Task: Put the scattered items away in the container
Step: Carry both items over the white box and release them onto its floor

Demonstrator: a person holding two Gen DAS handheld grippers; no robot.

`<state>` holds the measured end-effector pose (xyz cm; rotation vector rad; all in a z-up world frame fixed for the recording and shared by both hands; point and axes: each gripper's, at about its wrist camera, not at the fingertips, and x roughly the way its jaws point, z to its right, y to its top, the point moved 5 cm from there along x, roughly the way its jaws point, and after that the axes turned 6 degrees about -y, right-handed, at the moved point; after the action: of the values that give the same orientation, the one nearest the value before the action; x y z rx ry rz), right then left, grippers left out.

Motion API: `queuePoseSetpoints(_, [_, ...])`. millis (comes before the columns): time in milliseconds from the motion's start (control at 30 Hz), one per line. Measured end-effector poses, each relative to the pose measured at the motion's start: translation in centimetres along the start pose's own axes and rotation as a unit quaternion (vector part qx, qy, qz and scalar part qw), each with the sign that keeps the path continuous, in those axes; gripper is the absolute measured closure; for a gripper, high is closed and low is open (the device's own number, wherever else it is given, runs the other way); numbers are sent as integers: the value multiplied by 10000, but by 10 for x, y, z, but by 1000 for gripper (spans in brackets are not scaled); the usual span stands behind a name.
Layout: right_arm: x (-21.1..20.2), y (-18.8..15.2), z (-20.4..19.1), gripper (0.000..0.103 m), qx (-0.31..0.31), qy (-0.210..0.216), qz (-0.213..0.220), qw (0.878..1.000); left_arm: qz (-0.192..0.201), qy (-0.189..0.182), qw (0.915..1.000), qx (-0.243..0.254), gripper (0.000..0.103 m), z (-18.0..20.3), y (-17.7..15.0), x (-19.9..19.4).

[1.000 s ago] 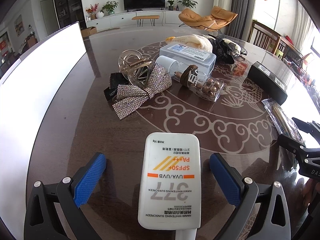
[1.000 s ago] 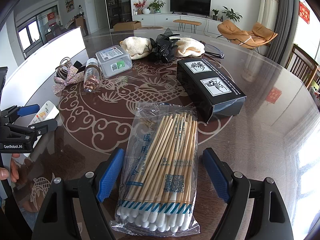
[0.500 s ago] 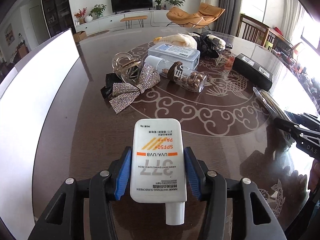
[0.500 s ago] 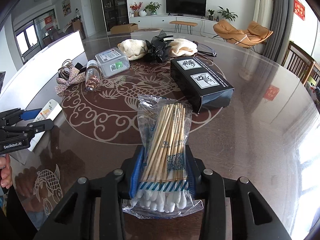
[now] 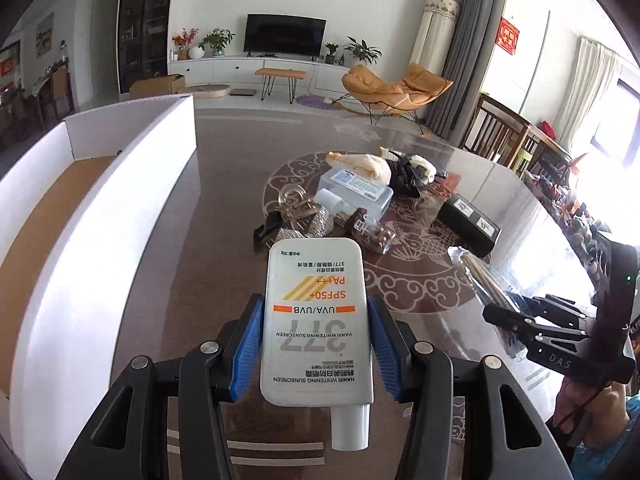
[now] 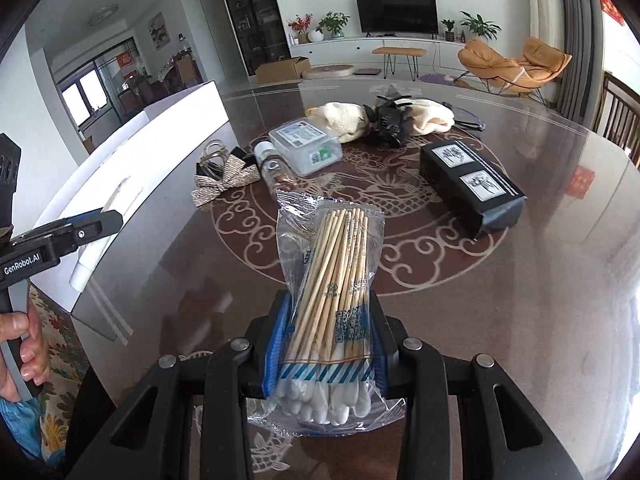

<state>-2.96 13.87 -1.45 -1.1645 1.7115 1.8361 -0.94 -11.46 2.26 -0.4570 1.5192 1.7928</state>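
My left gripper [image 5: 316, 344] is shut on a white sunscreen tube [image 5: 316, 320] and holds it above the table, right of the white box [image 5: 100, 216]. My right gripper [image 6: 326, 344] is shut on a clear bag of cotton swabs [image 6: 332, 280], lifted above the table. The box also shows in the right wrist view [image 6: 160, 148] at the left, and the left gripper [image 6: 64, 232] reaches in there. The right gripper [image 5: 532, 324] with its bag shows at the right of the left wrist view.
On the dark round table [image 6: 520, 280] lie a glittery bow [image 6: 224, 184], a hair claw [image 5: 296, 200], a glass bottle [image 6: 276, 168], a clear plastic case [image 6: 308, 148], cream cloth [image 6: 344, 120], a black hair piece [image 6: 388, 124] and a black carton [image 6: 472, 184].
Both grippers closed on their items, the left on the sunscreen and the right on the swab bag, then lifted them off the table. The white box now shows its open inside.
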Motion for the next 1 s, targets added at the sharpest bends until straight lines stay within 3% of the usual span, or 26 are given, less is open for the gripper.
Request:
queuePoseSetpoints(133, [8, 53, -84, 67, -711, 524, 128, 9960, 362, 356, 9982, -334, 52, -67, 30, -54])
queuePoseSetpoints(233, [13, 105, -162, 67, -1181, 1048, 312, 9870, 444, 916, 9933, -549, 52, -133, 49, -80])
queuePoseSetpoints(367, [34, 173, -262, 67, -1580, 1560, 428, 9741, 262, 1299, 9866, -948, 52, -214, 69, -85])
queuePoseSetpoints(467, [67, 207, -319, 67, -1596, 1743, 236, 9714, 90, 1448, 9820, -1210, 52, -256, 75, -75])
queuePoseSetpoints(600, [115, 217, -369, 67, -1592, 1705, -213, 9722, -121, 1595, 9740, -1603, 52, -299, 64, -65])
queuePoseSetpoints(767, [152, 207, -395, 63, -1447, 1755, -575, 9721, -448, 1778, 9635, -1951, 49, -325, 44, -57])
queuePoseSetpoints(800, [156, 203, -399, 62, -1463, 1786, -664, 9707, -558, 1799, 9619, -1983, 35, -328, 41, -53])
queuePoseSetpoints(867, [165, 194, -404, 50, -1511, 1892, -901, 9660, -659, 1896, 9595, -1979, 9, -329, 36, -50])
queuePoseSetpoints(1000, [162, 189, -399, 48, -1487, 1893, -859, 9668, -482, 2009, 9572, -2026, 9, -325, 35, -58])
